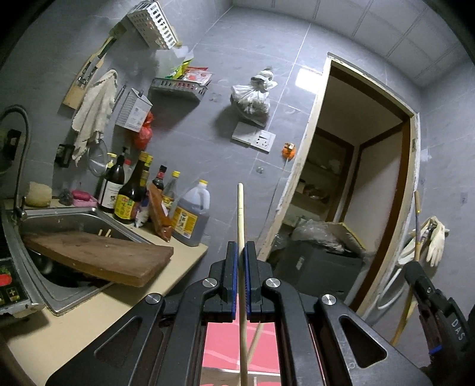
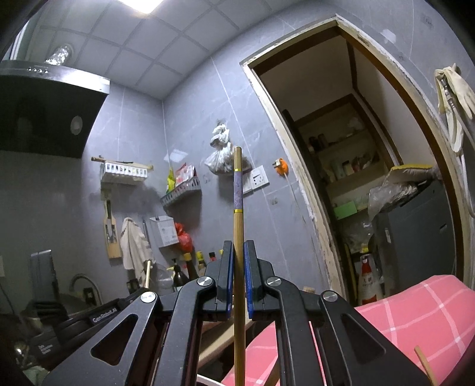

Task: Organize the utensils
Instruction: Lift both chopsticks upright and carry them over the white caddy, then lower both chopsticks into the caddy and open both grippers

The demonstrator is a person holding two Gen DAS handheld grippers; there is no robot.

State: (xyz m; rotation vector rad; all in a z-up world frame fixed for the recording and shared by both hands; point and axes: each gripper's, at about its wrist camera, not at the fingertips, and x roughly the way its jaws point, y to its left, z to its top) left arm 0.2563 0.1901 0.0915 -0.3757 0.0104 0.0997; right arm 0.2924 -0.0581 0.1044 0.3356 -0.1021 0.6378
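Observation:
My left gripper (image 1: pixel 241 248) is shut on a plain pale wooden chopstick (image 1: pixel 240 213) that points up and forward, past the counter's end. My right gripper (image 2: pixel 238 248) is shut on a darker bamboo chopstick (image 2: pixel 238 202) with a purple band and gold rings near its top; it also points upward. The right gripper (image 1: pixel 427 300) and its chopstick (image 1: pixel 418 225) show at the right edge of the left wrist view. A white slotted utensil basket (image 1: pixel 153 22) hangs high on the wall; it also shows in the right wrist view (image 2: pixel 124 172). Another chopstick end (image 2: pixel 424 363) lies low right.
A steel sink (image 1: pixel 74 219) holds a wooden cutting board (image 1: pixel 98 255) and stick ends. Sauce bottles (image 1: pixel 130 190) and an oil jug (image 1: pixel 191 213) crowd the beige counter (image 1: pixel 89 308). A pink checked cloth (image 2: pixel 400 320) lies below. An open doorway (image 1: pixel 356 178) is to the right.

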